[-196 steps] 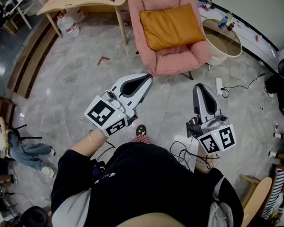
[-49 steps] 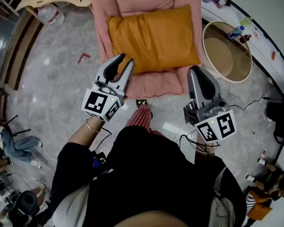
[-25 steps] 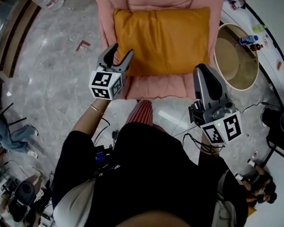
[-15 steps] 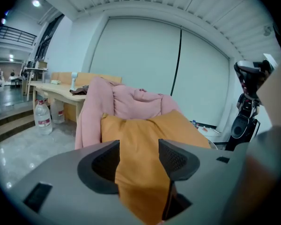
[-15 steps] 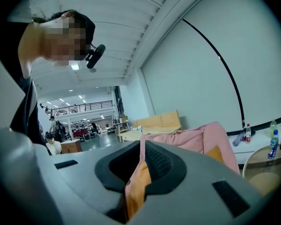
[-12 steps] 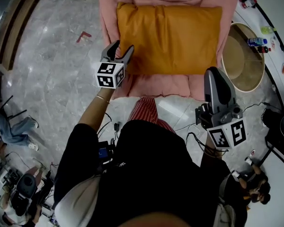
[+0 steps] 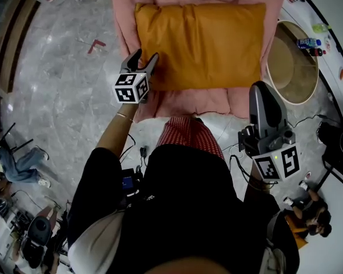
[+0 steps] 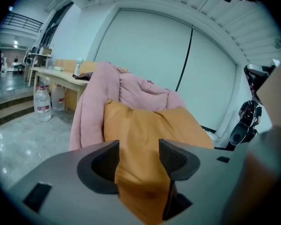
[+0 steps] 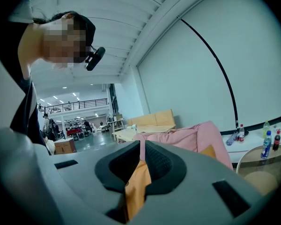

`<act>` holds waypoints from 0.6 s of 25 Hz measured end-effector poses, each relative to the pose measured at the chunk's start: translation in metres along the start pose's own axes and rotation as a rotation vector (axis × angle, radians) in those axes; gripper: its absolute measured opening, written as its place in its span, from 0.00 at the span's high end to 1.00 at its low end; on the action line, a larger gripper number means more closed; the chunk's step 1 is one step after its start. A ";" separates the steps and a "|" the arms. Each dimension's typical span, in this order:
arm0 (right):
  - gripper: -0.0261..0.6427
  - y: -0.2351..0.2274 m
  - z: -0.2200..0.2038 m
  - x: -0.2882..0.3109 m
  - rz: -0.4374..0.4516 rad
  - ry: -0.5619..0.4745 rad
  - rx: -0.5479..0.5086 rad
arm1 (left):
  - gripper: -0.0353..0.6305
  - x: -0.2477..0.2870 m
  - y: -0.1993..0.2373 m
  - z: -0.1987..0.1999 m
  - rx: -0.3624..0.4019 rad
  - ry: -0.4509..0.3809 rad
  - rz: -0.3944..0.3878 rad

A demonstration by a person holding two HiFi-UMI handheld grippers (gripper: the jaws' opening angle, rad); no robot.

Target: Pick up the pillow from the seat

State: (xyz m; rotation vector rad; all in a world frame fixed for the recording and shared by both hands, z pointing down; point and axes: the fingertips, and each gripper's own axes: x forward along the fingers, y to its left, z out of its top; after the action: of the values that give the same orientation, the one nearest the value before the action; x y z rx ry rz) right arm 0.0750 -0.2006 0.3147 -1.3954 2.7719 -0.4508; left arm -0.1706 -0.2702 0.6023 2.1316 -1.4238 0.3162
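An orange pillow [image 7: 200, 41] leans on the seat and back of a pink armchair [image 7: 188, 103]. My left gripper [image 7: 145, 56] stands open at the pillow's near left corner. In the left gripper view the pillow [image 8: 145, 125] fills the gap between the jaws of that gripper [image 8: 138, 146], and the pads do not visibly press on it. My right gripper [image 7: 259, 85] is shut and empty, held off the chair's front right corner. In the right gripper view the jaws of that gripper [image 9: 141, 144] meet, with the chair [image 9: 178, 139] and a bit of pillow [image 9: 209, 151] beyond.
A round side table [image 7: 294, 61] with bottles [image 7: 308, 43] stands right of the chair. Cables [image 7: 326, 127] trail on the floor at the right. The person's leg in red checked trousers [image 7: 188, 133] is against the chair's front. A wooden table [image 8: 51, 74] and water jugs [image 8: 42, 104] stand left.
The person has walked up to the armchair. My left gripper has sunk to the pillow's near left corner, still open. The right gripper stays shut and has barely shifted.
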 end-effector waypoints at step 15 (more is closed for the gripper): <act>0.92 -0.016 0.001 -0.021 -0.065 0.008 -0.009 | 0.52 0.038 0.023 -0.030 -0.143 0.088 -0.007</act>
State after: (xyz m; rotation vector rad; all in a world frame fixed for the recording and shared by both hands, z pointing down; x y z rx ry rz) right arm 0.1003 -0.1934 0.3157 -1.4923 2.7456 -0.4470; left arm -0.1724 -0.2893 0.6519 1.9832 -1.3472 0.2930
